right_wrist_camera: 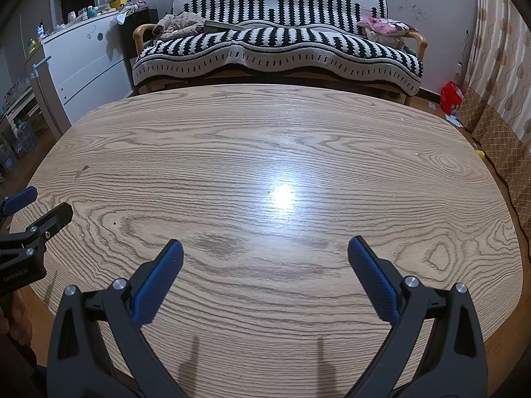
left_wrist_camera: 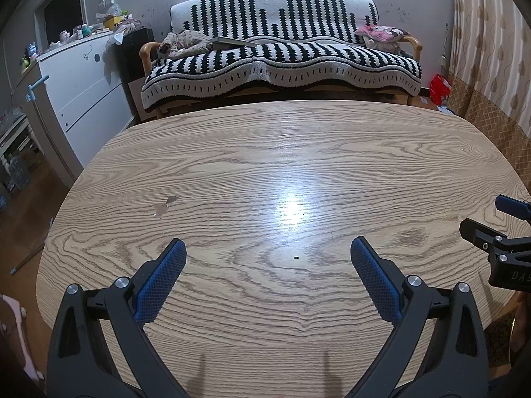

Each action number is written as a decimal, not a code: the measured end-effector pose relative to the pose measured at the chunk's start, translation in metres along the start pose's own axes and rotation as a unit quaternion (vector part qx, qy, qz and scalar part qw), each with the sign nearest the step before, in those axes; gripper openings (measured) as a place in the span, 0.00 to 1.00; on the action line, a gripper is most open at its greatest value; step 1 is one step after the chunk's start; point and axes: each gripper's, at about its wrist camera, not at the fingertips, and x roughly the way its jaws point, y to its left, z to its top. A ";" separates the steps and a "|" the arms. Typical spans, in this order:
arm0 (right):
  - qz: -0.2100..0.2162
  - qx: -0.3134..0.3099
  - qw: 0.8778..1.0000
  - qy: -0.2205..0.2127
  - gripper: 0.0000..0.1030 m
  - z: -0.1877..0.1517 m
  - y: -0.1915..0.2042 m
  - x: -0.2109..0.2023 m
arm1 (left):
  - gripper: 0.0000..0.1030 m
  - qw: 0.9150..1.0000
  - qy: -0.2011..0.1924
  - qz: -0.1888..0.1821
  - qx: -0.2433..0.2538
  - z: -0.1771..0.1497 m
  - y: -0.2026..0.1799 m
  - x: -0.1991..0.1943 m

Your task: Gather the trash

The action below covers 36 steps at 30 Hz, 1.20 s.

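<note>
Oval wood-grain table [left_wrist_camera: 265,165] fills both views, glossy, with a bright lamp glare near its middle. Small chipped patch [left_wrist_camera: 165,205] in the veneer toward the table's left edge; a tiny dark speck [left_wrist_camera: 295,258] sits near the front edge, between the left gripper's fingers in that view. Whether the speck is trash or a mark, cannot tell. No clearer trash item shows on the tabletop.

Left gripper [left_wrist_camera: 268,248] hovers over the table's front edge, jaws spread wide, holding nothing. Blue textured pads [left_wrist_camera: 158,285] on black arms. Right gripper [right_wrist_camera: 265,248] same pose over the front edge, jaws wide apart, also empty. Each gripper shows at the edge of the other's view, side by side, apart.

Beyond the far edge: sofa [left_wrist_camera: 282,53] with wooden arms under a black-and-white patterned cover. On it a crumpled cloth [left_wrist_camera: 186,43] at the left end, a flat book-like item [left_wrist_camera: 232,42] beside that, a pink cushion [left_wrist_camera: 381,32] at the right end. White drawer unit [left_wrist_camera: 83,83] to the left, top crowded with small bottles and toys. Beige patterned curtain [left_wrist_camera: 488,39] on the right wall. Red bag [left_wrist_camera: 439,88] on the floor by the curtain, with small paper scraps near it. Yellow bit [right_wrist_camera: 480,154] on the floor past the table's right edge.
</note>
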 end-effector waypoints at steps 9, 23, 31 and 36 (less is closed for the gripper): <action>0.000 0.000 1.000 0.000 0.93 0.000 0.000 0.000 | 0.94 1.000 0.001 0.000 0.000 0.000 -0.001 -0.001; 0.000 -0.002 1.000 0.000 0.93 0.000 0.000 0.000 | 0.94 1.000 -0.001 -0.013 0.006 -0.001 0.000 0.002; -0.001 -0.001 1.000 0.001 0.93 0.000 0.000 0.000 | 0.94 1.000 -0.010 -0.018 0.008 -0.001 0.000 -0.001; 0.000 -0.002 1.000 0.001 0.93 -0.001 -0.001 0.000 | 0.94 1.000 -0.004 -0.011 0.007 0.001 -0.001 0.000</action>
